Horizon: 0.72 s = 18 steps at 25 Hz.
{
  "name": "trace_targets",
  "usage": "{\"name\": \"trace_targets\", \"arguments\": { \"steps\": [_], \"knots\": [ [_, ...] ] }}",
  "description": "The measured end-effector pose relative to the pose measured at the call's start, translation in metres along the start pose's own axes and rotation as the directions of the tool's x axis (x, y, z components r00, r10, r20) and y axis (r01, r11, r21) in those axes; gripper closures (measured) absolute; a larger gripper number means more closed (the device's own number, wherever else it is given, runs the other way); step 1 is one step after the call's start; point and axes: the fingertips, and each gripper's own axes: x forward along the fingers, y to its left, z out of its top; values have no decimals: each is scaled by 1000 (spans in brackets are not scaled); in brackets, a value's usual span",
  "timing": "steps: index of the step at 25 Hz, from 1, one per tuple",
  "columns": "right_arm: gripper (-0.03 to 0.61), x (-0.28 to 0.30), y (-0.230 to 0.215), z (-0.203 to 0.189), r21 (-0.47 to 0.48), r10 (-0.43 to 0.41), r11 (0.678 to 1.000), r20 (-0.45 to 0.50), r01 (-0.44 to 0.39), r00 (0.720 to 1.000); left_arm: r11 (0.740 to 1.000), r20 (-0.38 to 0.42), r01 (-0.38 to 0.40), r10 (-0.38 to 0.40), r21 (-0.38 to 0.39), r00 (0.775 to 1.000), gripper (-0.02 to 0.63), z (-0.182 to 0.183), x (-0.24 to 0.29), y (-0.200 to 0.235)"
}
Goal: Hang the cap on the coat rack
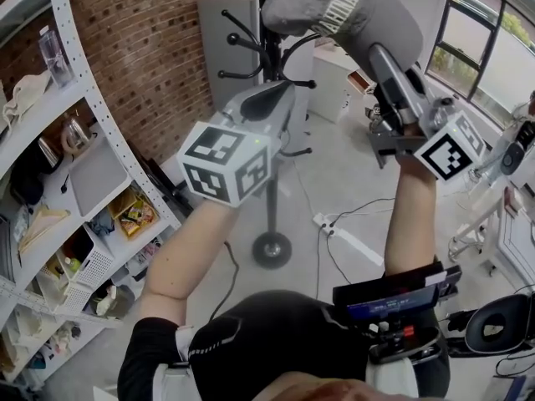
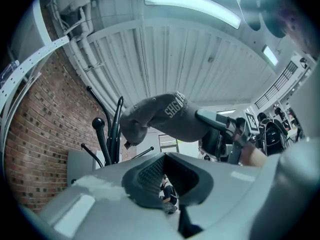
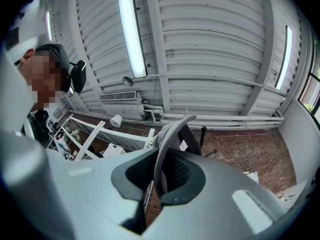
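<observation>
Cannot follow the coat rack (image 1: 271, 220) to its top in the head view: cut by the upper edge, like the crown of the cap (image 1: 351, 15) just right of its pole. Cannot tell whether cap and rack touch. Midway up the pole, covered by the left gripper (image 1: 280, 94). Left of the rack, shelf (image 1: 100, 174) clutter too small to name.

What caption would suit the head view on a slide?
Right gripper holds a grey cap by its brim up at the coat rack; left gripper hovers empty nearby.
</observation>
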Motion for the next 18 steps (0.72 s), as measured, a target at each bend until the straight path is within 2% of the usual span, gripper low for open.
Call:
{"name": "trace_targets", "arguments": {
  "steps": [9, 13, 18],
  "knots": [
    [551, 25, -3, 23, -36, 49, 998, 38, -48, 998, 998, 38, 5, -7, 56, 999, 609, 35, 7, 2],
    [551, 33, -6, 33, -51, 83, 996, 68, -80, 994, 998, 46, 20, -23, 64, 999, 609, 39, 12, 2],
    [551, 34, -20, 48, -44, 80, 996, 121, -75, 989, 997, 64, 20, -24, 69, 998, 609, 42, 17, 8]
  ]
}}
